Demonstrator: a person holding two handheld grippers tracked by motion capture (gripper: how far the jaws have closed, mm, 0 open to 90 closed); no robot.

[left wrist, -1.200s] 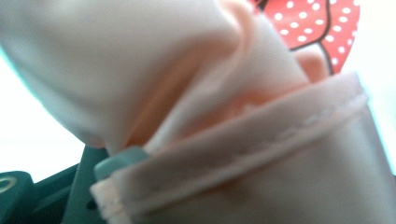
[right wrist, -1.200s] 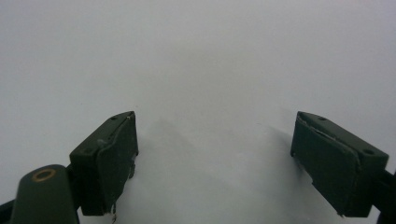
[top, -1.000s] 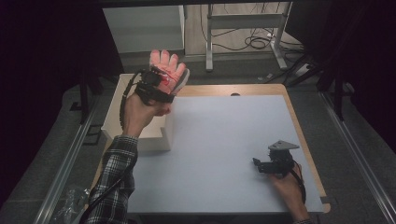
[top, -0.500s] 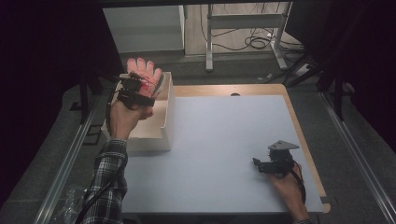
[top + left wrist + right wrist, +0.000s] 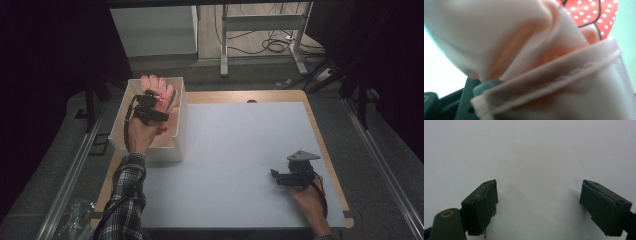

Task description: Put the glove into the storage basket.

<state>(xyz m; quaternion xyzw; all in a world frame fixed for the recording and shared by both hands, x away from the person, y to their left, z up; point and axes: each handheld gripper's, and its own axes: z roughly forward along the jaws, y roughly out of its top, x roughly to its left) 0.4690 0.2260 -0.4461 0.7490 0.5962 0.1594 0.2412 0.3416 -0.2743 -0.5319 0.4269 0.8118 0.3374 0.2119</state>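
Note:
My left gripper [image 5: 154, 102] is shut on a folded pale pink cloth [image 5: 159, 86] with a red, white-dotted print. It holds the cloth over the inside of a white open box [image 5: 179, 131] at the table's left edge. In the left gripper view the pink cloth [image 5: 536, 62] sits right against the lens, its stitched hem lying across a teal pad [image 5: 485, 86]. My right gripper [image 5: 276, 176] rests low on the table at the right front. Its jaws stand wide open in the right gripper view, where the right gripper [image 5: 539, 195] has nothing between them.
A pale grey mat [image 5: 240, 140] covers the wooden table [image 5: 320, 135]. Beyond the far edge stand a table frame [image 5: 225, 40] and cables [image 5: 272, 45] on the floor. A metal rail [image 5: 70, 175] runs along the left side.
My left gripper has carried the pink cloth leftward and down, from beside the box's right wall to over its inside. The right gripper has stayed put.

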